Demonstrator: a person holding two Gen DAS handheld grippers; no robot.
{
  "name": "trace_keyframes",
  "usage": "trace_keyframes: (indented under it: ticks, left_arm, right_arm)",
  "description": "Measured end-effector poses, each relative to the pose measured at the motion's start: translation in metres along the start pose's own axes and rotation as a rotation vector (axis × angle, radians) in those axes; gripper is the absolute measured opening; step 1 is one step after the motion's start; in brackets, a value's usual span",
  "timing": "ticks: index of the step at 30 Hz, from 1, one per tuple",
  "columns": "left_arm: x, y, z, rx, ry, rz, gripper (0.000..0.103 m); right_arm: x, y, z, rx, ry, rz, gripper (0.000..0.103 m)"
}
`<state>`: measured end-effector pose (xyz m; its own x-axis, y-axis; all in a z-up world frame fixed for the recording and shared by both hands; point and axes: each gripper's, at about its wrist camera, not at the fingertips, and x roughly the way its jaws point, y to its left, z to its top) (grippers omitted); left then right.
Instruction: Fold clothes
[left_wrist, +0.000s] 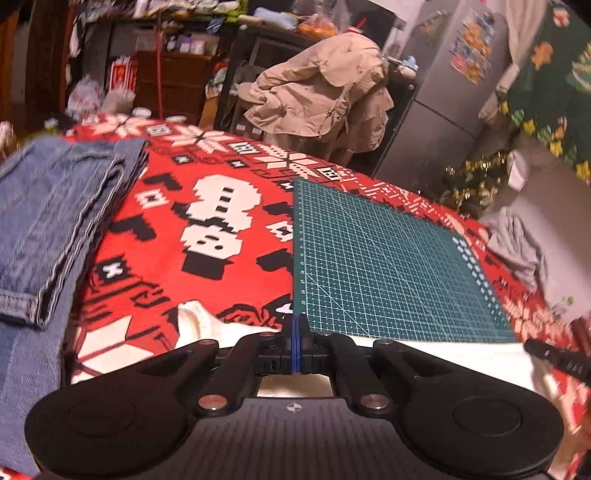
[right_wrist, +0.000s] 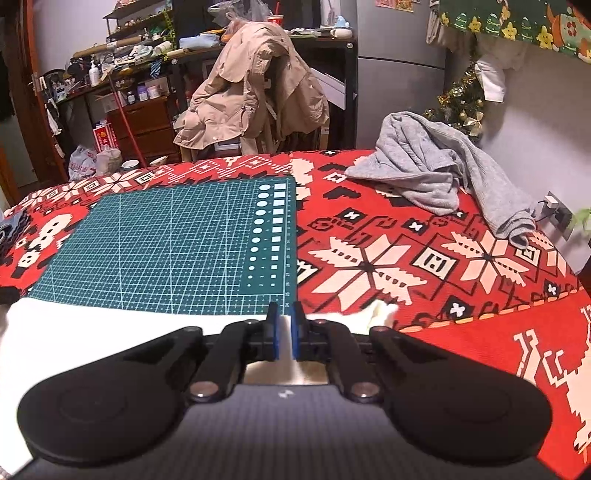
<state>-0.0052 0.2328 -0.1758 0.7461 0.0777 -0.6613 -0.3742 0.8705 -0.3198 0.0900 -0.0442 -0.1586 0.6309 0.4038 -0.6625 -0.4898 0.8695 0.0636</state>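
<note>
White cloth (right_wrist: 110, 325) overlaps green mat (right_wrist: 166, 240) on red blanket (right_wrist: 406, 258).

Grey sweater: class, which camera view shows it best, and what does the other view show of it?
The right wrist view. There the grey sweater lies in full, crumpled on the red blanket, right of the cutting mat. The left wrist view shows only a blurred part of the sweater at the right edge, beyond the mat.
</note>
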Motion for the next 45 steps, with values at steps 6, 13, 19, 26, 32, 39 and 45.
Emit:
trace_keyframes:
  ticks: [6, 13, 19, 26, 32, 39, 45]
  left_arm:
    - [-0.001, 0.005, 0.000, -0.010, -0.004, -0.017, 0.003]
    - [-0.002, -0.004, -0.002, 0.048, -0.026, 0.029, 0.003]
    - [0.001, -0.020, 0.000, 0.096, -0.023, -0.006, 0.003]
    - [0.013, -0.035, -0.004, 0.151, 0.001, 0.007, 0.004]
    - [0.006, -0.015, 0.000, 0.114, -0.013, 0.040, 0.004]
    - [-0.003, -0.009, -0.002, 0.089, -0.022, 0.003, 0.004]
    - [0.005, -0.042, -0.005, 0.129, 0.009, -0.088, 0.004]
  right_arm:
    - [-0.001, -0.013, 0.000, 0.055, 0.003, 0.000, 0.005]
    - [0.001, -0.028, 0.000, 0.111, 0.007, -0.043, 0.005]
    - [-0.011, -0.010, 0.006, 0.041, -0.031, -0.034, 0.011]
    - [0.000, 0.029, 0.007, -0.034, 0.016, 0.070, 0.010]
    - [0.004, 0.018, 0.003, -0.024, 0.024, 0.023, 0.006]
    - [0.003, -0.009, 0.007, 0.029, 0.016, -0.048, 0.010]
    - [0.003, 0.027, 0.006, -0.021, 0.004, 0.069, 0.010]
